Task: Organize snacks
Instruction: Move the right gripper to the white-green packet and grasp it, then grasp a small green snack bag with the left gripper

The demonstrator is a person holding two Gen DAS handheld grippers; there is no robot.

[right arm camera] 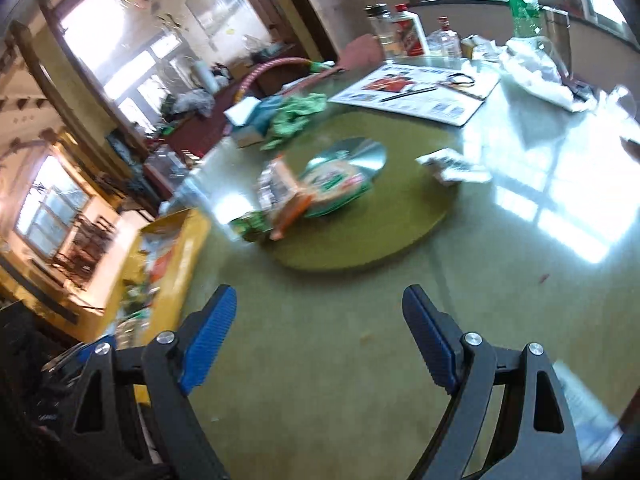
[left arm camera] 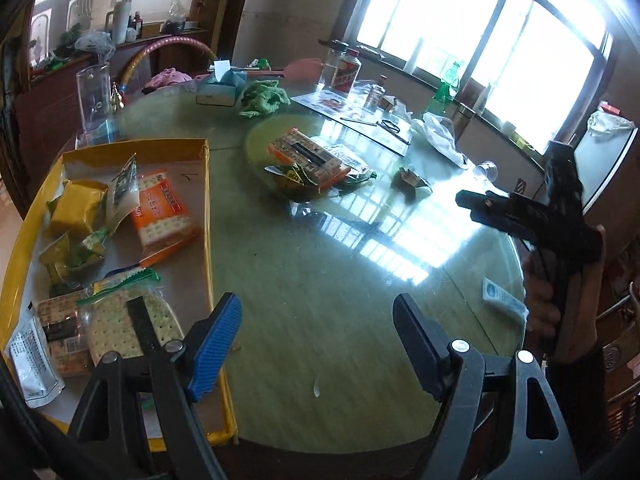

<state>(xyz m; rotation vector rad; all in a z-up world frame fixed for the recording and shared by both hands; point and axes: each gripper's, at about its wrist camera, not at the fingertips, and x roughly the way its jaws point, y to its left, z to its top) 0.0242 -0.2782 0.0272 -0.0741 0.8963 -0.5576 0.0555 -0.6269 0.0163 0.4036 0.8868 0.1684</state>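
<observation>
A yellow tray (left arm camera: 208,200) at the left of the glass table holds several snack packs, among them an orange cracker pack (left arm camera: 164,212) and a yellow pack (left arm camera: 78,208). A pile of snack packs (left arm camera: 316,162) lies on a plate on the turntable; the right wrist view shows this pile (right arm camera: 304,192) blurred. My left gripper (left arm camera: 318,320) is open and empty, above the table beside the tray's near end. My right gripper (right arm camera: 318,308) is open and empty, above the table short of the pile; it also shows in the left wrist view (left arm camera: 476,204) at the right.
A tissue box (left arm camera: 218,90), a green cloth (left arm camera: 262,98), bottles (left arm camera: 344,72), a poster (left arm camera: 352,114) and white plastic bags (left arm camera: 442,136) crowd the far side. A small wrapper (left arm camera: 410,178) and a glass (left arm camera: 488,170) lie right of the pile. A tall clear jar (left arm camera: 94,96) stands behind the tray.
</observation>
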